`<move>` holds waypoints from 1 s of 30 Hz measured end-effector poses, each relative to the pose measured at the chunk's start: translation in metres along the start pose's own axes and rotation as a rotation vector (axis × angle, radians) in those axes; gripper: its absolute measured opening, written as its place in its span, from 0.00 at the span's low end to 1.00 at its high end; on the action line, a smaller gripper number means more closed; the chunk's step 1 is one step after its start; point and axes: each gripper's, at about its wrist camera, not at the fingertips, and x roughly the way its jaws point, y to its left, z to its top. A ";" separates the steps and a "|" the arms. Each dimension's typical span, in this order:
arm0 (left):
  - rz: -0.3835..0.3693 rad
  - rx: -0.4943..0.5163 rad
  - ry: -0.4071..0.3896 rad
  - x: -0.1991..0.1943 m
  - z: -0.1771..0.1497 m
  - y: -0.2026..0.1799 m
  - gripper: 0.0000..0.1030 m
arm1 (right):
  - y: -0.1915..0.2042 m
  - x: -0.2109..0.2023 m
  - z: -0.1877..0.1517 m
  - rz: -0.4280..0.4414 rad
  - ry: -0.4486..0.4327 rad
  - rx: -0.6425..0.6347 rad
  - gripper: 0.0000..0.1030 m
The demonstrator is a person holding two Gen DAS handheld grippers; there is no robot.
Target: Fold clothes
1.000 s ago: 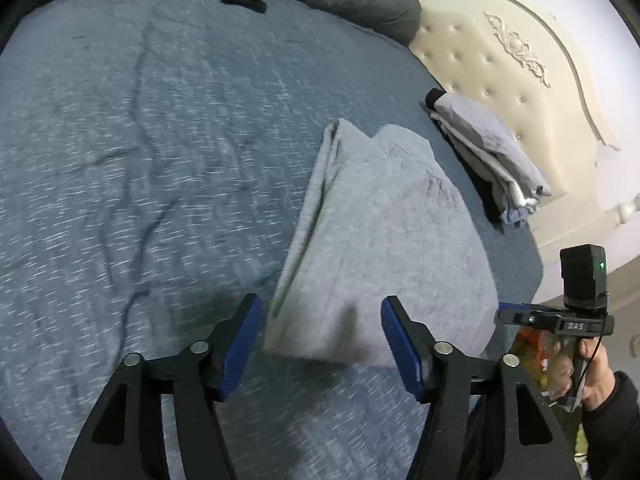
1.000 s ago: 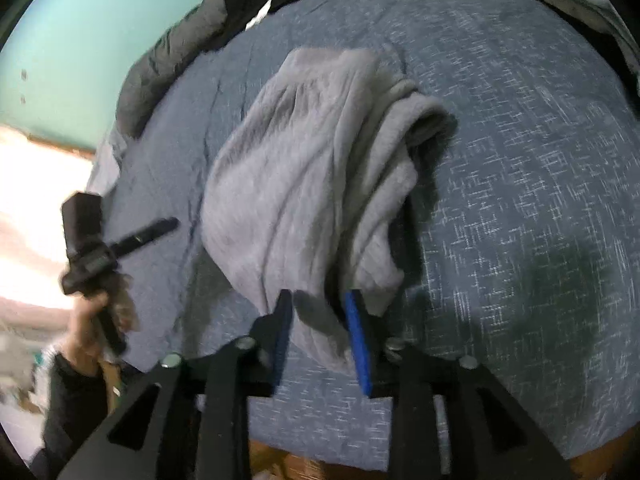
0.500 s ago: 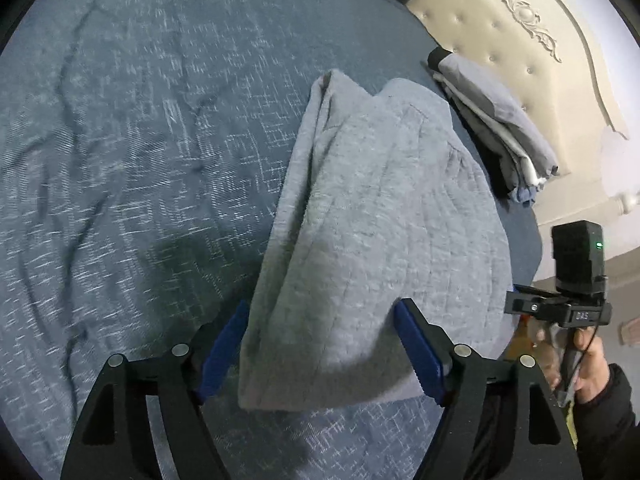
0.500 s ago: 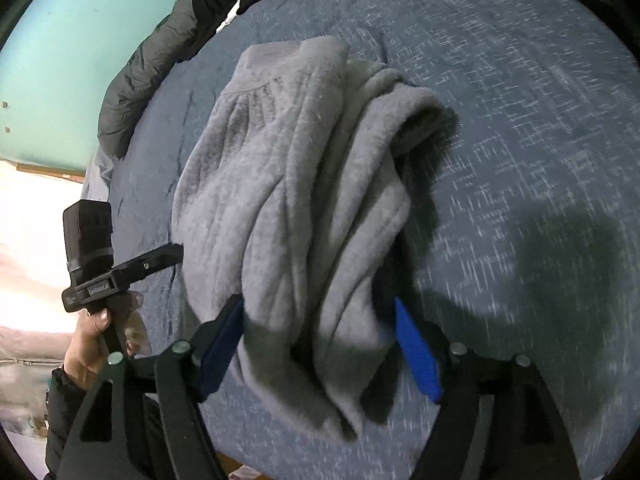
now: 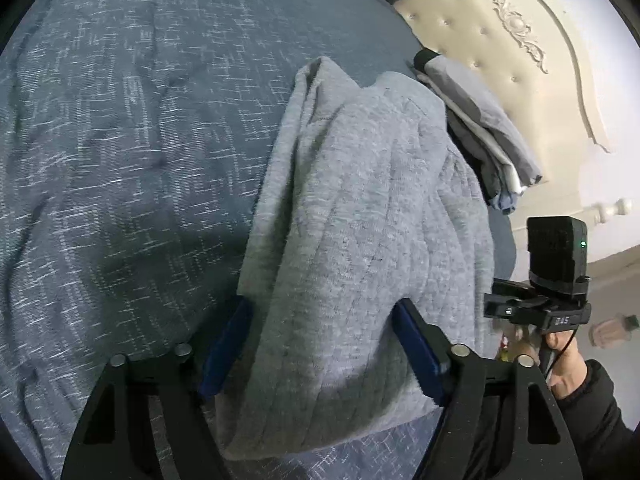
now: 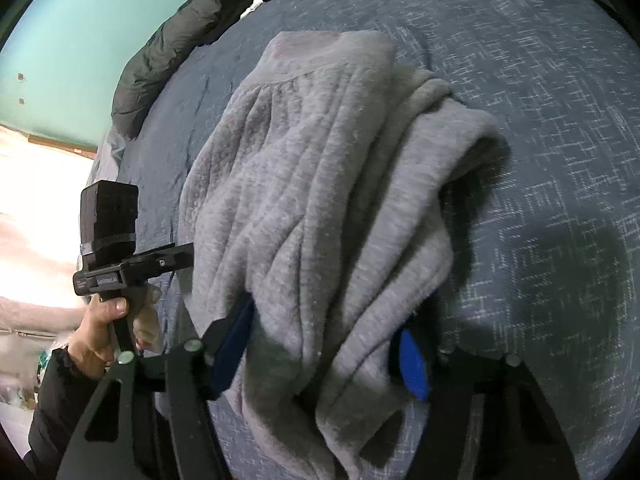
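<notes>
A grey fleece garment (image 5: 360, 240) lies folded lengthwise on the blue bed cover (image 5: 120, 160). My left gripper (image 5: 320, 344) straddles its near end. The blue pads stand on either side of the flat fold, the jaws are closing, and the cloth fills the gap. In the right wrist view the same garment (image 6: 312, 200) is bunched into thick ridges. My right gripper (image 6: 324, 340) straddles that end too, its jaws closing with a thick roll of cloth between the pads. Each view shows the other hand (image 5: 560, 376) (image 6: 100, 328) on its gripper's handle beside the garment.
A stack of folded clothes (image 5: 480, 128) lies against the cream tufted headboard (image 5: 500, 40), just beyond the garment. A dark puffy jacket (image 6: 160, 60) lies along the far edge of the bed by the teal wall. The bed's edge runs close below both grippers.
Both grippers came down and forward over the garment's near end. The right gripper let go of its narrow pinch and now stands wide around a thicker bunch of cloth.
</notes>
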 end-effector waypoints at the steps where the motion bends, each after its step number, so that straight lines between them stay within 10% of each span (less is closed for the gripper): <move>1: -0.010 0.001 -0.001 0.002 0.000 -0.001 0.65 | 0.003 0.001 0.000 0.005 0.000 -0.011 0.49; 12: -0.012 0.066 -0.048 -0.009 -0.002 -0.027 0.26 | 0.042 -0.019 0.008 0.034 -0.085 -0.146 0.25; 20: -0.026 0.082 -0.135 -0.054 0.003 -0.061 0.25 | 0.065 -0.056 0.031 0.069 -0.130 -0.227 0.24; 30: 0.001 0.033 -0.016 -0.016 -0.027 -0.049 0.25 | 0.009 -0.024 0.010 0.006 0.029 -0.166 0.26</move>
